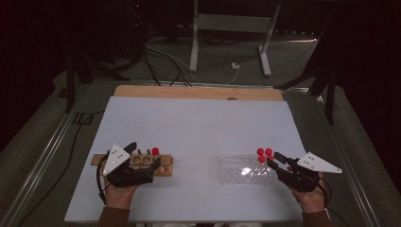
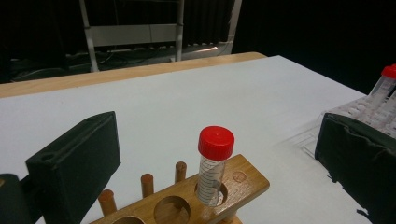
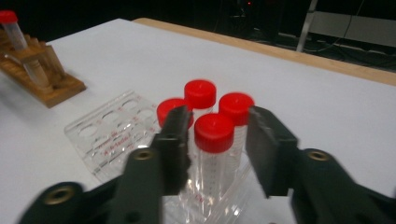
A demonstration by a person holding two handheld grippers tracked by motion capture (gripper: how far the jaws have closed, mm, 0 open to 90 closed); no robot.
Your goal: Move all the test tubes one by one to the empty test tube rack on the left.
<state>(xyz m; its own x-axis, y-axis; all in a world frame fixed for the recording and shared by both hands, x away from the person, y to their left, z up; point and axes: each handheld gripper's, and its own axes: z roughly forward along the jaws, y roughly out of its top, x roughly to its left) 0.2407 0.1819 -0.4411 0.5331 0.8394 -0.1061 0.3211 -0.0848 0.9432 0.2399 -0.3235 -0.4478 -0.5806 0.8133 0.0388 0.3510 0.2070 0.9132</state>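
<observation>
My right gripper (image 3: 212, 140) straddles one of four red-capped tubes (image 3: 213, 133) in the clear rack (image 3: 107, 135), jaws narrowed but not pressing. At nine o'clock, my left gripper (image 2: 210, 154) gapes wide around the wooden rack (image 2: 243, 179) with its one tube (image 2: 215, 163).

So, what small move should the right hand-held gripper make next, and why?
Probably close a little more on the nearest red-capped tube, then lift it straight up. In the right gripper view, the right hand-held gripper has a jaw on each side of that tube, with gaps visible, and the tube stands in the clear rack close to three others.
</observation>
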